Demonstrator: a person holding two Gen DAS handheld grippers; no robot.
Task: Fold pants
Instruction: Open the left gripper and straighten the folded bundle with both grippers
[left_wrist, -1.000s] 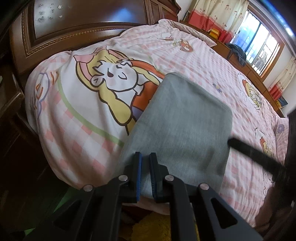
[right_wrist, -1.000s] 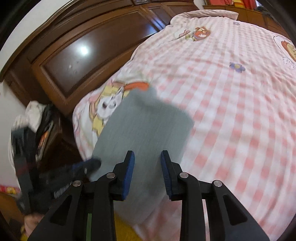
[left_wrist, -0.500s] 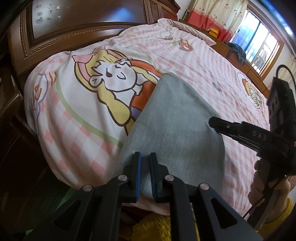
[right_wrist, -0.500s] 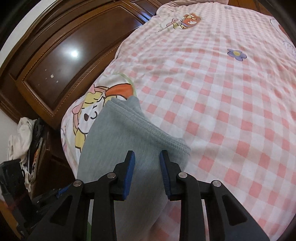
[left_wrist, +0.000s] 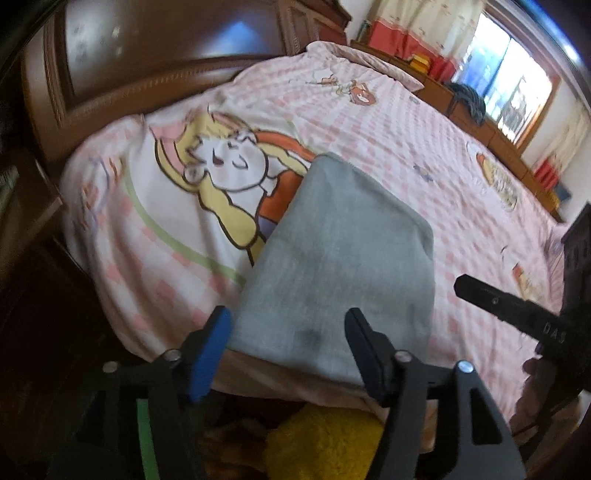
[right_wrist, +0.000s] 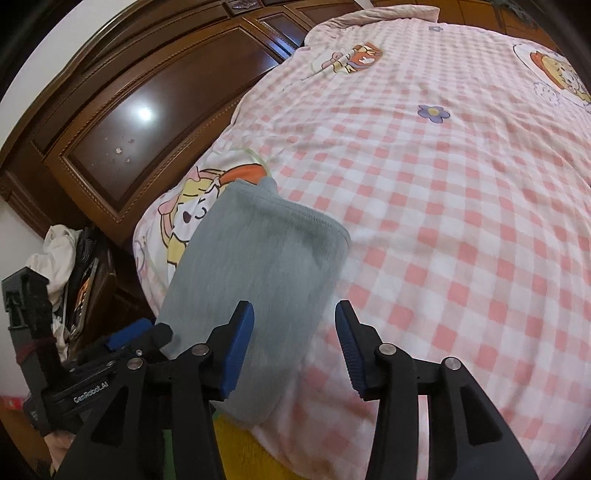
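Pants (left_wrist: 340, 258) folded into a grey rectangle at the bed's (left_wrist: 461, 177) near edge.
Left gripper (left_wrist: 286, 350) and right gripper (right_wrist: 293, 347) both spread wide, grasping nothing.

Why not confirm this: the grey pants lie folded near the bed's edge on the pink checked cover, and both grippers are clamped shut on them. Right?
Not quite. The grey pants do lie folded near the edge of the pink checked cover, but neither gripper is clamped on them. The left wrist view shows the left gripper with jaws wide apart, and the right wrist view shows the right gripper open too.
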